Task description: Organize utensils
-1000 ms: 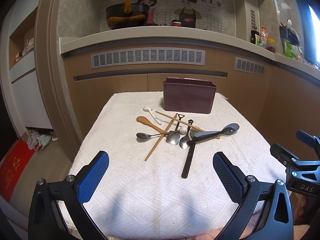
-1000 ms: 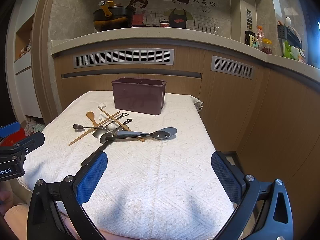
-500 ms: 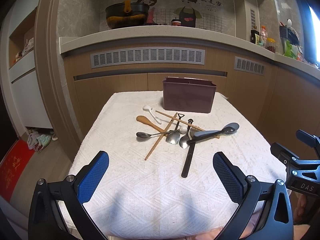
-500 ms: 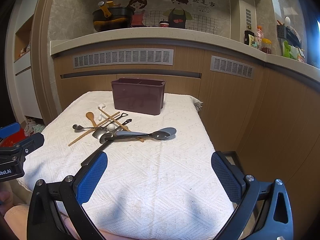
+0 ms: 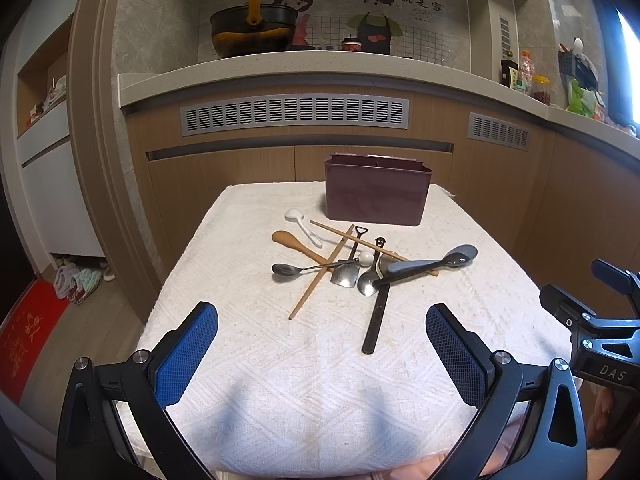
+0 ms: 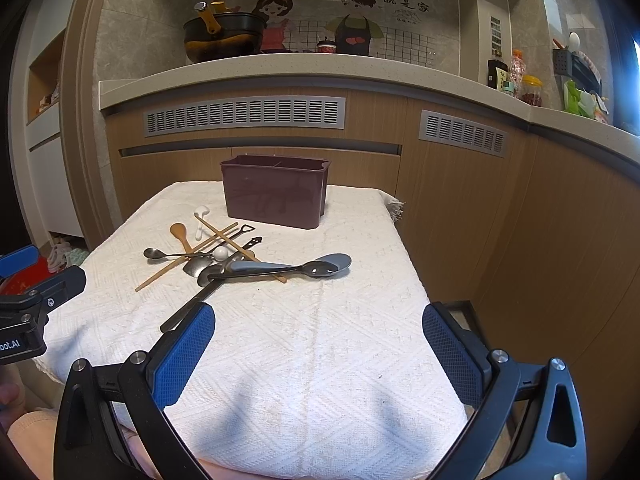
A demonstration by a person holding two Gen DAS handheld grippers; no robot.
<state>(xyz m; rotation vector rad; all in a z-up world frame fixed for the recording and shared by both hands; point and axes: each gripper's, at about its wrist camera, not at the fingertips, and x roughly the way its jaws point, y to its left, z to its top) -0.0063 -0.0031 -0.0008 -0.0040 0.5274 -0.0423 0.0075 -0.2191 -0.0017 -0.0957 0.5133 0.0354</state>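
nothing picked yet: both grippers wait at the near edge

the left gripper [image 5: 322, 354] and the right gripper [image 6: 318, 354] both stand spread wide and empty, hovering over the near end of the white cloth [image 5: 312, 392], well short of the work. no utensil is in the holder, so the task looks to be at its very start.

the sensible first pick is whatever lies on top and clear of the rest. the grey spoon [image 5: 436, 264] lies across the right of the pile with its bowl out on bare cloth to the right; closing on its handle crosswise, away from the crossing, should lift it without dragging its neighbours. the long black handle [image 5: 376, 320] pointing toward the near edge is another free end, but its far end sits under the pile, so it may stir the others.

the utensils lie in a crossed heap at the middle of the cloth, just near of the dark maroon holder [image 5: 376, 194], which stands upright at the far end with a divider visible inside. in the heap: two wooden chopsticks [image 5: 320, 276] crossing, a wooden spoon [image 5: 292, 242] and a small white spoon [image 5: 302, 222] on the far left, a metal spoon [image 5: 290, 269] on the left, and a small shovel-shaped metal spoon [image 5: 346, 274] in the middle. thin and flat, they will need a low, square pinch.
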